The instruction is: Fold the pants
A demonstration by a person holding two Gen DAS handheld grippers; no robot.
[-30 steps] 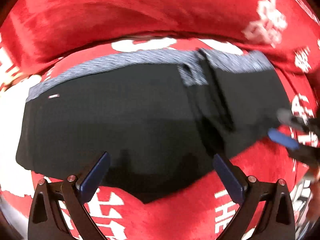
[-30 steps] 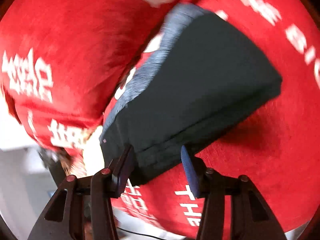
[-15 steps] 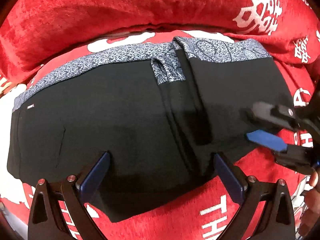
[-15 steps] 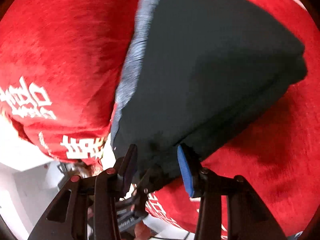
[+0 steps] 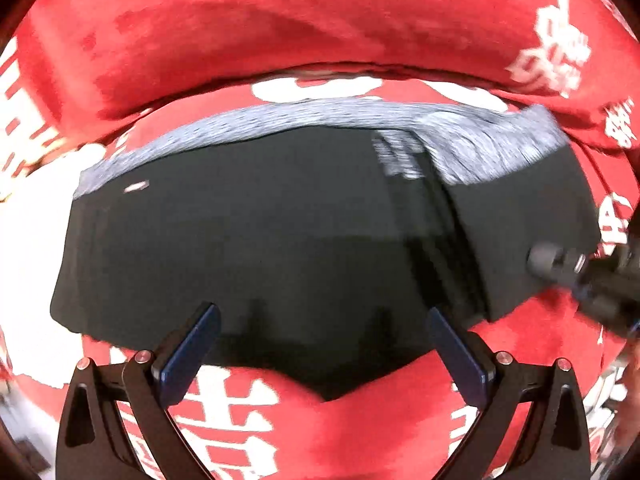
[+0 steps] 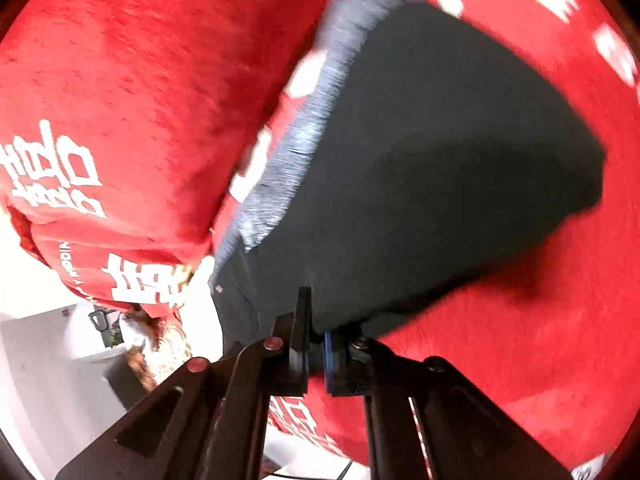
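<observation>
The black pants (image 5: pixel 280 248) lie flat on the red blanket (image 5: pixel 320 48), long axis left to right, grey waistband (image 5: pixel 248 128) far. My right gripper (image 6: pixel 316 350) has its fingers clamped on the right-end edge; my left gripper (image 5: pixel 324 344) hovers spread at the near hem.

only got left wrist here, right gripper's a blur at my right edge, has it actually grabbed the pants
Observer: Yes. In the right wrist view the right gripper is shut on the near edge of the black pants.
Operator: is that edge lifted
Observer: It seems raised; a shadow lies on the red blanket beneath it.
Operator: anything past the blanket on that side
Observer: A pale room shows at the lower left, too blurred to identify.
</observation>
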